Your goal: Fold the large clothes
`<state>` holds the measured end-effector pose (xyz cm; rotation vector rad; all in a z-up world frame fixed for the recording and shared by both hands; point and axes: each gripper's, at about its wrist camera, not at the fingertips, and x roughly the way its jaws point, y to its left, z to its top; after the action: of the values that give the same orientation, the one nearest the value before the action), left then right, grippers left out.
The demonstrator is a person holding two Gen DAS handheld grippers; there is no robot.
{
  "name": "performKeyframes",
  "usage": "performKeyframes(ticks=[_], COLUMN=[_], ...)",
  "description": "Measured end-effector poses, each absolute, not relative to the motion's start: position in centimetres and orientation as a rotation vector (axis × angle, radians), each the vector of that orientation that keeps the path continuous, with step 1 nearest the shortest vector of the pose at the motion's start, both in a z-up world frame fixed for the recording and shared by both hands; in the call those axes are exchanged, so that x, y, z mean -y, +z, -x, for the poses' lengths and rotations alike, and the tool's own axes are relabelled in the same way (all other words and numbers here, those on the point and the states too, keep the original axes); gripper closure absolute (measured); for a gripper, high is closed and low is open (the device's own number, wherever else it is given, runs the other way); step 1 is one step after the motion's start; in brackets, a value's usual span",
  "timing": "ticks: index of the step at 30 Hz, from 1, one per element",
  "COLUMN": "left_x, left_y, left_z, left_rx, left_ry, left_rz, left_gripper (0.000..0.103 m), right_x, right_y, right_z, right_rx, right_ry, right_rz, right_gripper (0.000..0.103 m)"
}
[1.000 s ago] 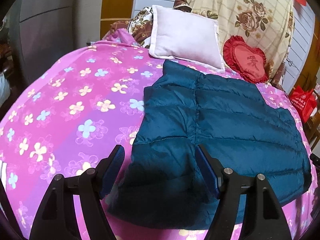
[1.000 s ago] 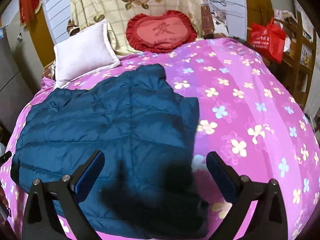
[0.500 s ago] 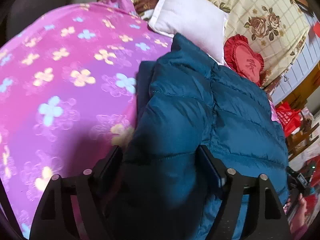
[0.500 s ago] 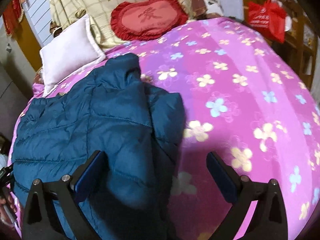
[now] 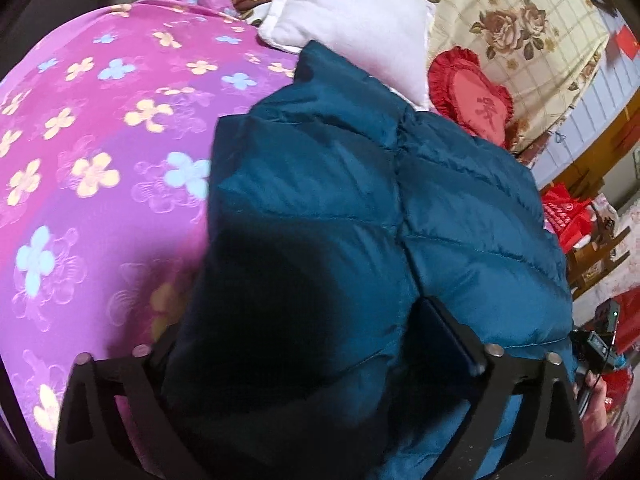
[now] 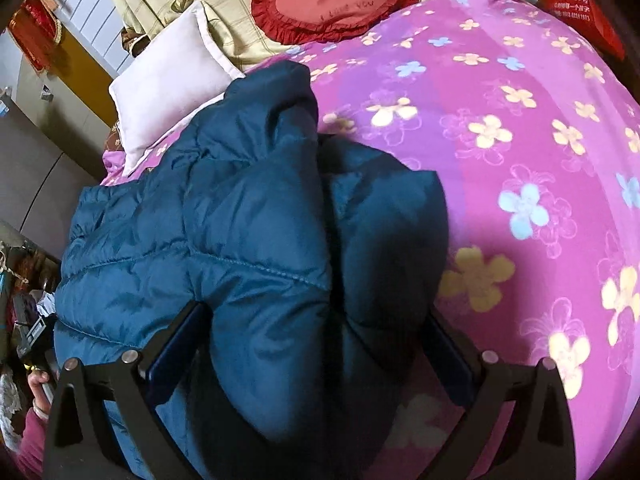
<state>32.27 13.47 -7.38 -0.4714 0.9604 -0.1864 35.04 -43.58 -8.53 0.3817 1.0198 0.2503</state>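
Both my grippers are stuffed w/ fabric atm

Left gripper [image 5: 296, 344]: jaws spread wide, puffy material bulging between the fingers, left finger mostly buried. Right gripper [image 6: 316, 340]: same deal, jaws wide w/ a thick bunch packed between them, both pads pressed against it. The operator's other hand [image 5: 596, 400] shows at the left cam's edge, and again [image 6: 38, 390] on the right cam.
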Motion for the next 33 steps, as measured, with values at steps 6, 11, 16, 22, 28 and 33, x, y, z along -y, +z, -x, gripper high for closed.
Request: performKeyframes(ticks=[6, 11, 16, 22, 28, 33], left_x=[-13.2, -13.8, -14.5, -13.8, -11.4, -12.3], left_y=[-5.5, -1.6, 2.7, 3.9, -1.8, -4.0], left_z=[-30.3, -26.8, -20.1, -13.5, -12.7, -12.6], left_rx=[-0.917, -0.887, -0.881, -0.921, -0.972, -0.953], left_ry=[-0.207, -0.228, -0.298, -0.294, -0.130, -0.058], left_rz=[0.460, 0.427, 0.409, 0.386, 0.231, 0.308], left_gripper=[0.091, 0.101, 0.102, 0.101, 0.079, 0.055], right_x=[40.9, 39.5, 39.7, 40.7, 41.7, 40.5], right_y=[-7.1, -3.6, 0.7, 2.5, -1.7, -6.1], right_z=[-34.0, -30.9, -25.0, -15.9, -12.3, -12.8], right_rx=[-0.980, -0.913, -0.853, -0.869, -0.953, -0.978], right_ry=[0.320, 0.326, 0.395, 0.448, 0.333, 0.148], right_rz=[-0.370, -0.315, -0.347, -0.373, -0.399, -0.319], right_gripper=[0.059, 0.074, 0.074, 0.073, 0.060, 0.030])
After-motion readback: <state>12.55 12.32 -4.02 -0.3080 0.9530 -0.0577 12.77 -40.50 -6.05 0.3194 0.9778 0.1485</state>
